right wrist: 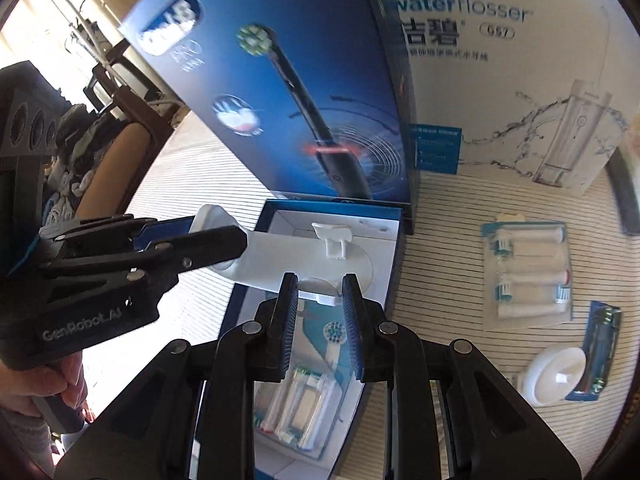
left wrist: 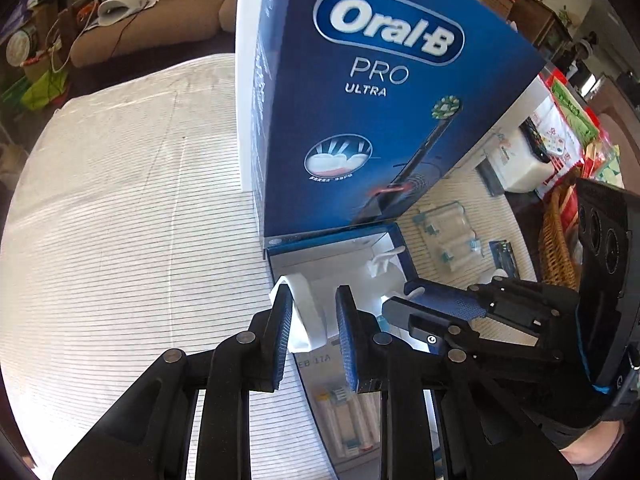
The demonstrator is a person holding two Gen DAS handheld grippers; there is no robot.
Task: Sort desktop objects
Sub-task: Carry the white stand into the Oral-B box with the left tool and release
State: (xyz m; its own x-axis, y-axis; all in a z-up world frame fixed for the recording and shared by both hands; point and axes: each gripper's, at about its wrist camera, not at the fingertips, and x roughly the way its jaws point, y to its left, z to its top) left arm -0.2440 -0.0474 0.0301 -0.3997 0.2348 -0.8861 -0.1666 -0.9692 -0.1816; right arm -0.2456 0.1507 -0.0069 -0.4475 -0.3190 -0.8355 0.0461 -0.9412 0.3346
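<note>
**White tray goes into the open toothbrush box**

The left hand-held gripper [right wrist: 224, 236] is clamped on one end of a long white plastic tray [right wrist: 288, 256], and the right hand-held gripper [right wrist: 320, 292] pinches its other end near a small moulded clip. The tray hangs across the mouth of the open Oral-B box [right wrist: 394, 248], whose blue lid [left wrist: 380, 100] stands upright behind it. A pack of brush heads [right wrist: 296, 404] already lies in the box's lower part.

The tray looks thin, light and somewhat flexible, so a grip at both ends seems sensible; squeezed hard, it could bow or crack, and its smooth surface may slip between the pads. It probably needs lowering level to seat in the box.

The counter [left wrist: 120, 220] wears a pale cloth with fine dark stripes, soft enough for the box to slide. To the right lie a blister pack of brush heads [right wrist: 528, 272], a round white charger base [right wrist: 556, 376] and a Waterpik box [right wrist: 520, 80]. A sofa [left wrist: 160, 8] and household clutter fill the room behind.
</note>
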